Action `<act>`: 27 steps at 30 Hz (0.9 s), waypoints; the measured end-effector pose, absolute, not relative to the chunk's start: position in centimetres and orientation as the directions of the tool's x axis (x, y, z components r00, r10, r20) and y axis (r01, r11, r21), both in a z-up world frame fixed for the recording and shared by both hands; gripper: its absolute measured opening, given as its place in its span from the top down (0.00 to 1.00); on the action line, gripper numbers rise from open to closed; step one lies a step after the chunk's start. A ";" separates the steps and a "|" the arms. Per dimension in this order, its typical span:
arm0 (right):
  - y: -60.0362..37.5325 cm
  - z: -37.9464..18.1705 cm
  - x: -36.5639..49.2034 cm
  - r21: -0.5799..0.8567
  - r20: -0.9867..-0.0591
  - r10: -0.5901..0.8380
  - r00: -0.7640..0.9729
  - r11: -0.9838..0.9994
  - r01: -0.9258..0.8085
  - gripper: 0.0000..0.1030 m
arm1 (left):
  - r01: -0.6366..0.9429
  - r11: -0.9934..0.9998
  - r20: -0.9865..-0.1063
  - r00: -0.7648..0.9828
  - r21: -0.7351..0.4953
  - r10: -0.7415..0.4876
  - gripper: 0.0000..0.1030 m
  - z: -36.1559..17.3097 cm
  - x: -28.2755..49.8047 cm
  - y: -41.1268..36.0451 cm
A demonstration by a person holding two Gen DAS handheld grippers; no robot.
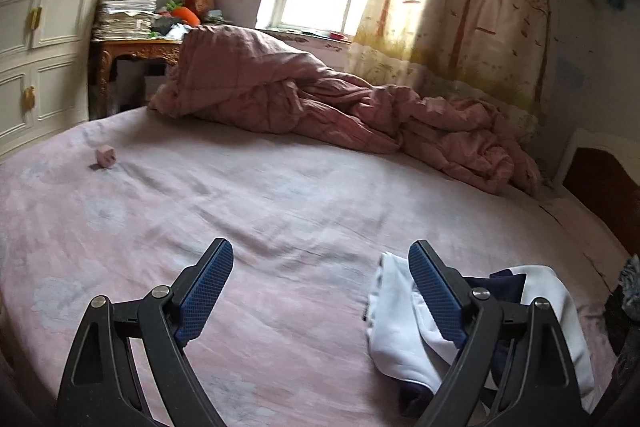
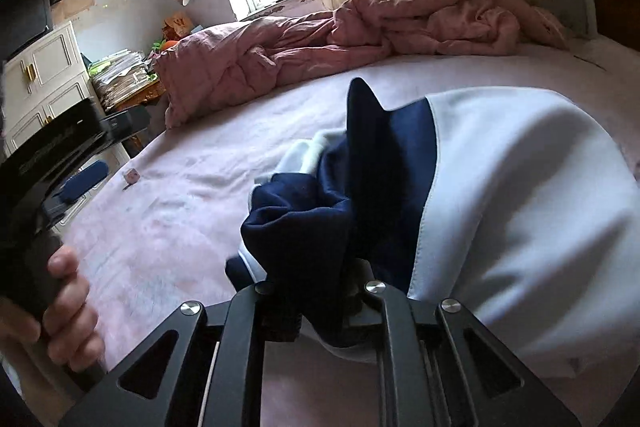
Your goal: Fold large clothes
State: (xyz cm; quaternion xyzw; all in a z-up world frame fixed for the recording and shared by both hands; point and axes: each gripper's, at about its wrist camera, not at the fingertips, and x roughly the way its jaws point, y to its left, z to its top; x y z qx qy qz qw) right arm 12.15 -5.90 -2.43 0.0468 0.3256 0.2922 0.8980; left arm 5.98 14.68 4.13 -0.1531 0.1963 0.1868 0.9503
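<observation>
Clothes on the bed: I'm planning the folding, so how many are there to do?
1 in view: a navy and white garment bunched on the pink bed sheet, near the front edge, shut in the right gripper. More may lie outside the views.

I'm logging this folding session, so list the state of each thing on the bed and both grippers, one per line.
Navy and white garment: bunched, unfolded, held.
Right gripper: shut on the garment.
Left gripper: open, empty.
Pink quilted duvet: crumpled at the far edge.
Small pink cube: resting on the pink bedsheet.
</observation>
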 end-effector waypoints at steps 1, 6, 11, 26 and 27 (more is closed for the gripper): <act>-6.1 -2.4 11.9 0.269 -0.562 0.557 0.612 0.822 -0.501 0.85 | -0.395 0.890 -0.435 0.859 -0.225 0.271 0.14 4.0 6.1 14.5; -8.9 -0.8 10.5 0.268 -0.559 0.581 0.592 0.802 -0.534 0.52 | -0.297 0.894 -0.471 0.875 -0.335 0.114 0.11 3.3 6.9 14.6; -10.9 0.0 9.2 0.248 -0.499 0.567 0.655 0.818 -0.519 0.18 | -0.238 0.894 -0.467 0.884 -0.379 0.037 0.11 3.2 7.0 14.1; -25.9 -2.2 9.9 0.177 -0.561 0.200 0.803 0.977 -0.119 0.18 | -0.200 0.974 -0.670 0.738 -0.105 0.079 0.14 -0.9 11.5 6.6; -26.3 -2.6 10.1 0.231 -0.569 0.251 0.783 0.963 -0.140 0.18 | -0.233 0.969 -0.660 0.742 -0.083 0.122 0.14 -1.1 11.6 7.0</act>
